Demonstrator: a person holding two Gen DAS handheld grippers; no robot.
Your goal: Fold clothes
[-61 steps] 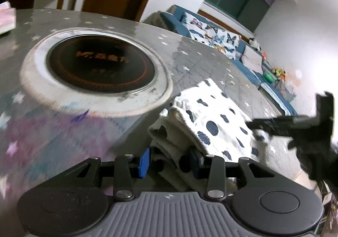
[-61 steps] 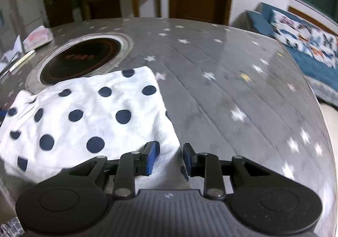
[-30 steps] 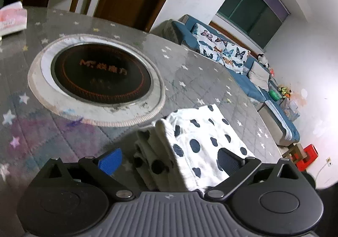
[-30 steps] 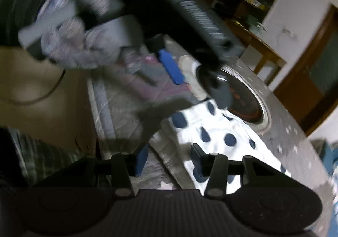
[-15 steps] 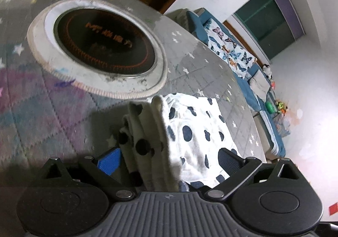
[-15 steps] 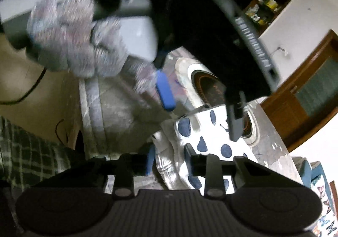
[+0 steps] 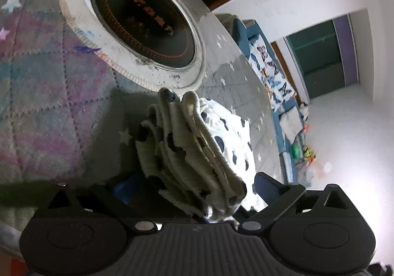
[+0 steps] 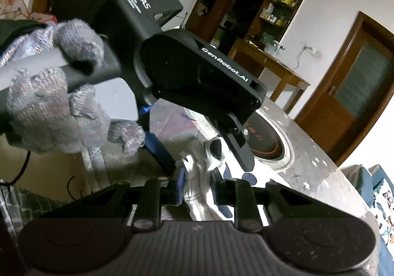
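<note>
The white polka-dot cloth (image 7: 197,150), a soft ribbed bundle folded in thick layers, lies low centre on the quilted star-print table cover (image 7: 49,103), below the round glass cooktop (image 7: 145,27). The left gripper (image 7: 194,187) spreads wide around it. The right gripper (image 8: 197,187) pinches its edge; a knit-gloved hand (image 8: 51,94) fills the upper left.

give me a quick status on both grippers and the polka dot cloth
Left gripper open, straddling the folded polka dot cloth. Right gripper shut on the cloth's edge. Cloth on the table by the round cooktop. Nothing in the way.
</note>
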